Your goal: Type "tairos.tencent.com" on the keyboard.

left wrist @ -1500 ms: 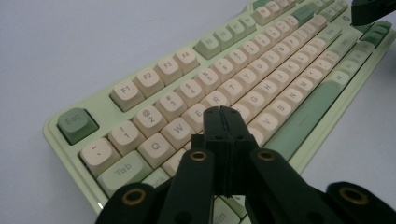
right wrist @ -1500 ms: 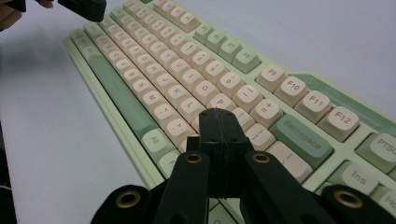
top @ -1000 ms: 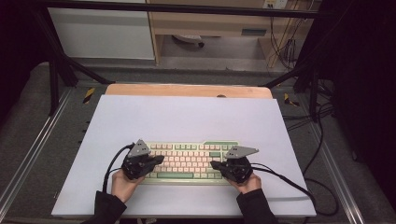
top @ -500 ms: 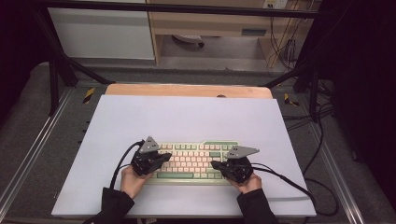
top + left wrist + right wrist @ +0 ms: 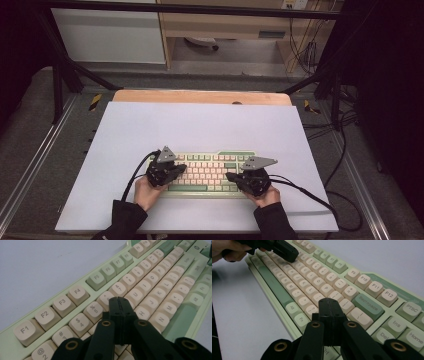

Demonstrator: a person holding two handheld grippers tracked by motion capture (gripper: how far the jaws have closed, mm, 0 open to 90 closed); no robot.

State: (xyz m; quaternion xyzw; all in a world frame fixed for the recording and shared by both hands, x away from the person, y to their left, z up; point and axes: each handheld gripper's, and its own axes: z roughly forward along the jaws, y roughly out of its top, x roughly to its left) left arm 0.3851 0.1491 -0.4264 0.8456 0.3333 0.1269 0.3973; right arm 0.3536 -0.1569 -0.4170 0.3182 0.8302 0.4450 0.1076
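One keyboard (image 5: pixel 207 172) lies low and centre in the high view, on the white table (image 5: pixel 200 125) — two grippers poised over it. The left gripper (image 5: pixel 119 305) has its jaws pressed together on nothing, tip over the number row; the right gripper (image 5: pixel 331 306) is likewise clenched empty, near Backspace. I'd judge the board rigid and fairly light, its keycaps loose-fitting — best taken by the case edges.
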